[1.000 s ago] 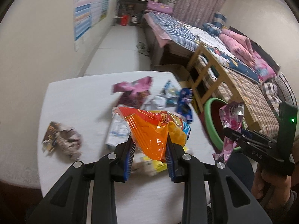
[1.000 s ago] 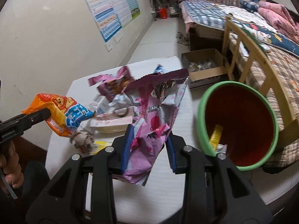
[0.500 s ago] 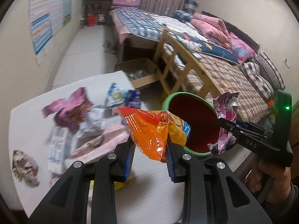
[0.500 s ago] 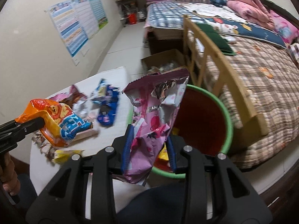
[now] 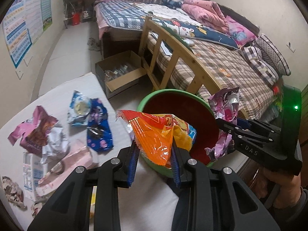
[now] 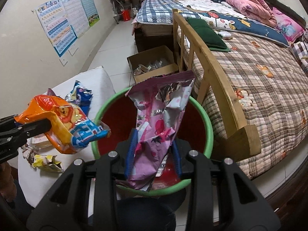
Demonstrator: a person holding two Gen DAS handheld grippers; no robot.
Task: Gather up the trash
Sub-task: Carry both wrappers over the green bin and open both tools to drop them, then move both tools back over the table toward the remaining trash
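Both grippers were at the drop-off. The left gripper [image 5: 154, 154] had its jaws clamped on the orange snack bag [image 5: 154, 134], which hung at the near rim of the green bin [image 6: 207, 134], partly over the red inside and partly over the edge of the counter [image 5: 57, 96]. The right gripper [image 6: 152, 154] had its jaws closed on the pink wrapper [image 6: 159, 119], held squarely over the bin's mouth. To do this step well, the orange bag probably needed carrying a little further past the rim before release, since light foil can catch on the lip and slide back onto the counter. The pink wrapper looked ready to drop; opening wide and letting it fall clear before pulling away seemed wise, as crumpled film may cling to the pads. More wrappers, a blue packet [image 5: 98, 129] among them, lay on the counter awaiting collection.
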